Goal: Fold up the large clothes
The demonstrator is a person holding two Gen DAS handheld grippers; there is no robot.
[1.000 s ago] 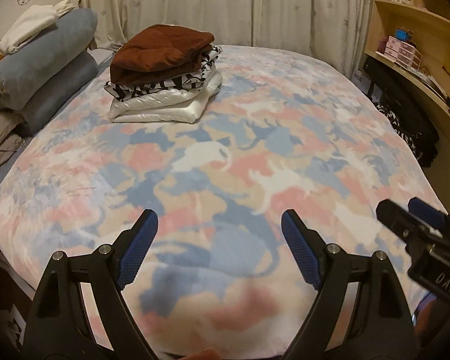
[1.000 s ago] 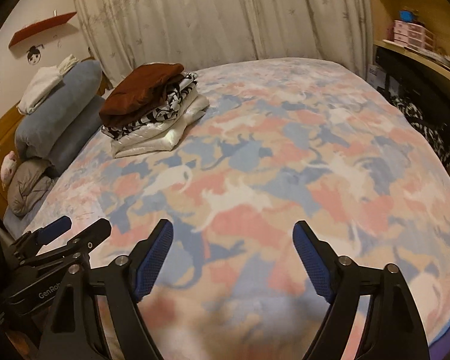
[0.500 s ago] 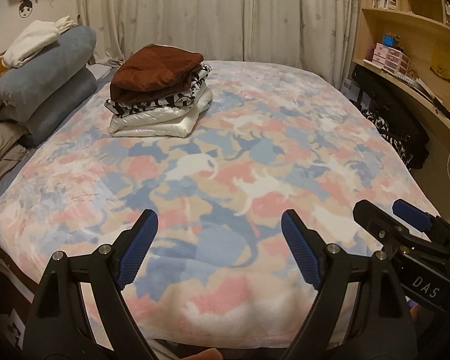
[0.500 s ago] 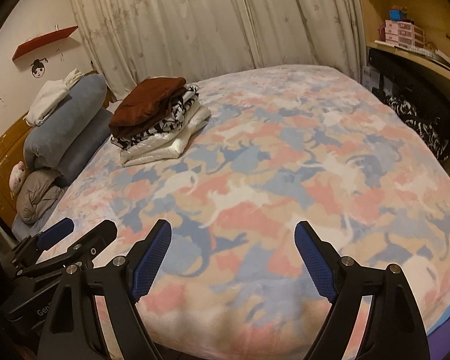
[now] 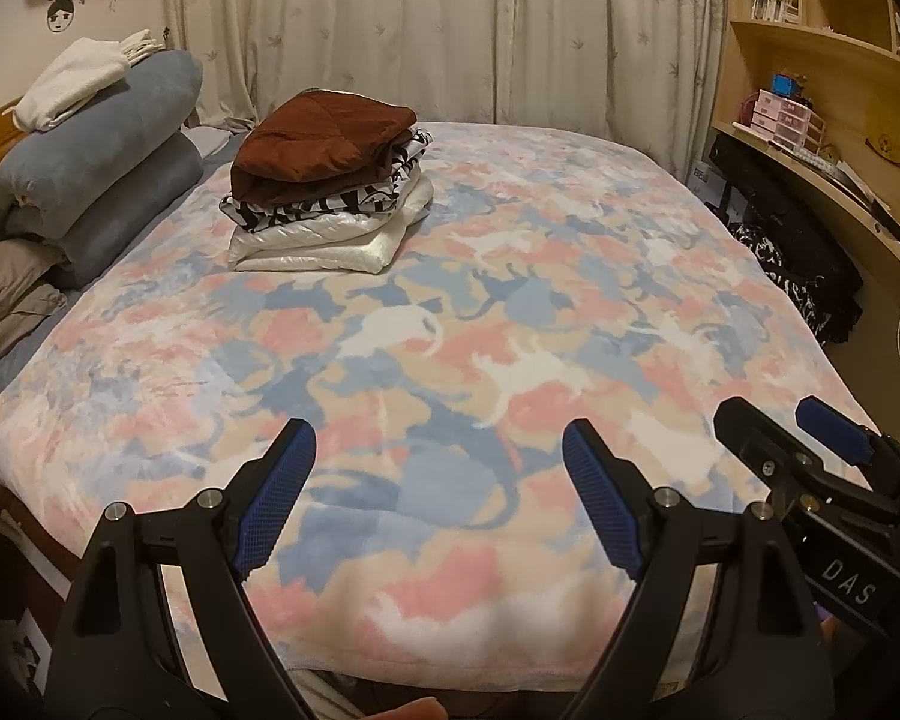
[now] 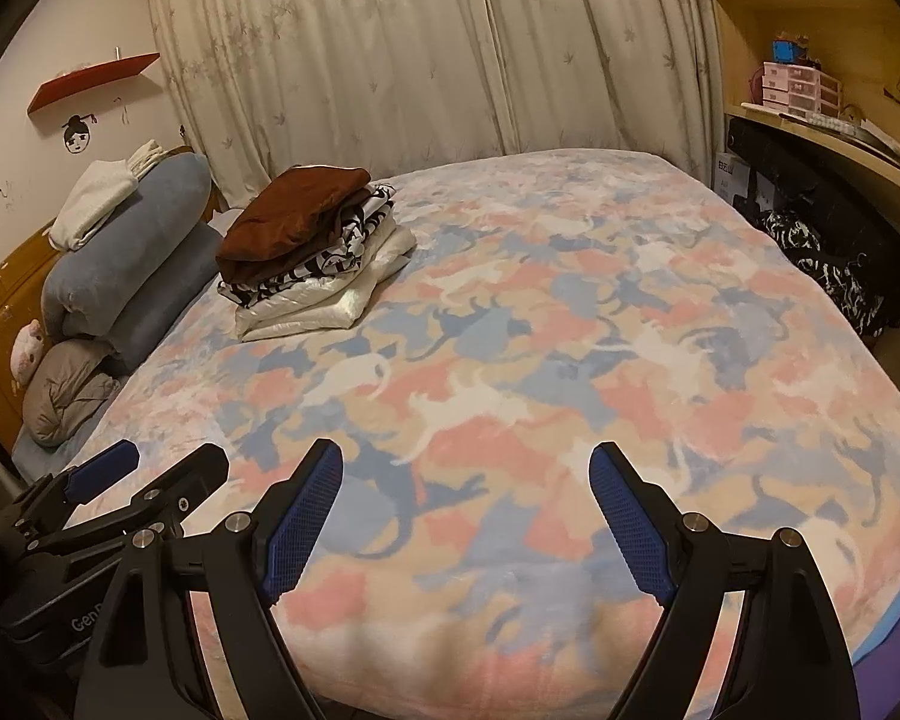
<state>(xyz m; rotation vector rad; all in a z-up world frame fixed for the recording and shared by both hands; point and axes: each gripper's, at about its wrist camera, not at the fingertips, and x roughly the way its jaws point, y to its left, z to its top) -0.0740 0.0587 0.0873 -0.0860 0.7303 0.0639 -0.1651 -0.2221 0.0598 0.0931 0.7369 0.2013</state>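
A stack of folded clothes [image 5: 330, 192] lies at the far left of the bed, a brown garment [image 5: 324, 141] on top, a black-and-white one under it and a shiny white one at the bottom; it also shows in the right wrist view [image 6: 315, 246]. My left gripper [image 5: 438, 474] is open and empty over the near edge of the bed. My right gripper [image 6: 465, 498] is open and empty beside it; it shows in the left wrist view [image 5: 792, 432] too. The left gripper also shows in the right wrist view [image 6: 150, 468].
The bed carries a pastel cat-print blanket [image 5: 510, 330]. Rolled blue bedding [image 5: 96, 168] with a white cloth [image 5: 78, 84] and a grey pillow [image 5: 6, 294] lie at the left. Black clothes [image 5: 804, 264] and a wooden desk with shelves [image 5: 840, 120] stand at the right. Curtains [image 5: 450, 30] hang behind.
Both grippers have pulled back and risen from the bed, so more of the bed's near edge shows. Both stay open and empty.
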